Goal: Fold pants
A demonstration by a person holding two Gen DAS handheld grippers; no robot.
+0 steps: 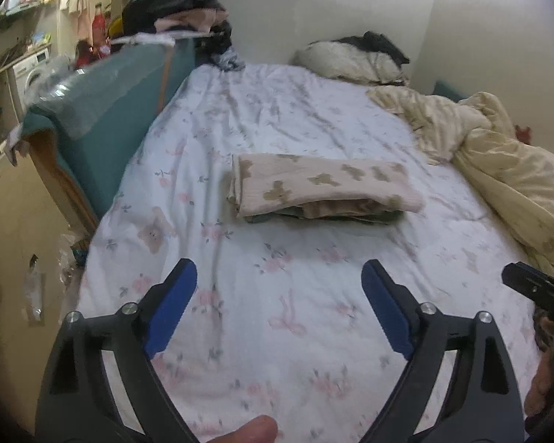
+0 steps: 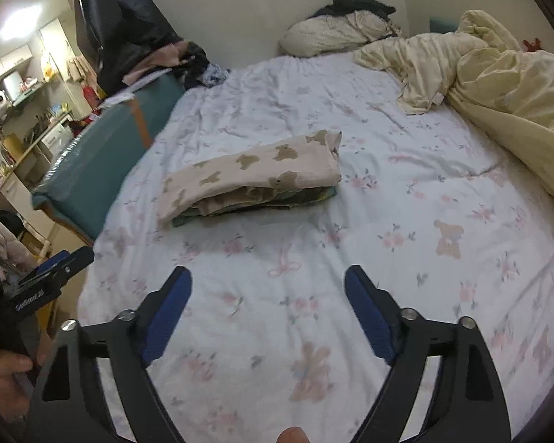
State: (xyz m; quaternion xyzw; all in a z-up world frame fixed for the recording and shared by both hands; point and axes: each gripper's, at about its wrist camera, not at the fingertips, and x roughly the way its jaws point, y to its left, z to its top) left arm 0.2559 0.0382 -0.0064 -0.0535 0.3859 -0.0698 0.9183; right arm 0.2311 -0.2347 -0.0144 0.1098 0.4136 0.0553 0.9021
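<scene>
The pants (image 1: 325, 188) (image 2: 255, 181), pale pink with brown bear prints, lie folded into a flat stack in the middle of the bed. My left gripper (image 1: 279, 277) hovers well short of them above the sheet, jaws wide open with nothing between the blue pads. My right gripper (image 2: 267, 282) is likewise open and empty, held back from the stack over the near part of the bed. The tip of the right gripper (image 1: 535, 288) shows at the right edge of the left wrist view, and the left gripper (image 2: 51, 269) at the left edge of the right wrist view.
The bed sheet (image 1: 277, 118) (image 2: 406, 192) is white with pink flowers and bears. A cream duvet (image 1: 498, 170) (image 2: 498, 74) is bunched at the right, a pillow (image 1: 351, 59) (image 2: 332, 33) at the head. A teal bed board (image 1: 103, 118) (image 2: 92, 170) runs along the left, with clutter and shelves beyond.
</scene>
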